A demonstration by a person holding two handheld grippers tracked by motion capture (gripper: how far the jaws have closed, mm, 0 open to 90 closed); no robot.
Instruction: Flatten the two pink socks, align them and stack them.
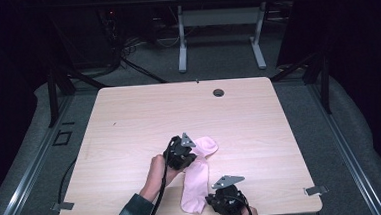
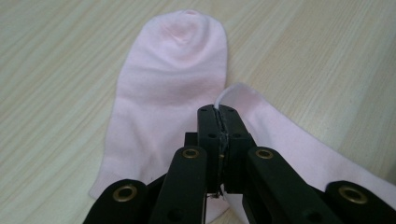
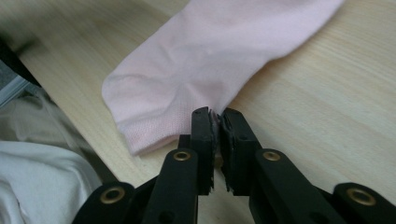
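Two pale pink socks lie near the wooden table's [image 1: 144,120] front edge. The long sock [image 1: 195,182] runs toward the front edge, and a shorter one [image 1: 208,145] lies at its far end. My left gripper [image 1: 190,158] is shut on the long sock's edge [image 2: 299,149], a thin fold of fabric between its pads; the other sock [image 2: 163,93] lies flat just beyond. My right gripper [image 1: 211,199] is shut on the near end of the long sock [image 3: 210,60], and fabric is pinched between its jaws [image 3: 218,116].
A round cable hole [image 1: 218,92] sits at the table's far side. Metal clamps [image 1: 314,190] mark the front corners. Another table's legs [image 1: 182,43] stand behind on the grey floor. White cloth [image 3: 42,182] shows past the front edge in the right gripper view.
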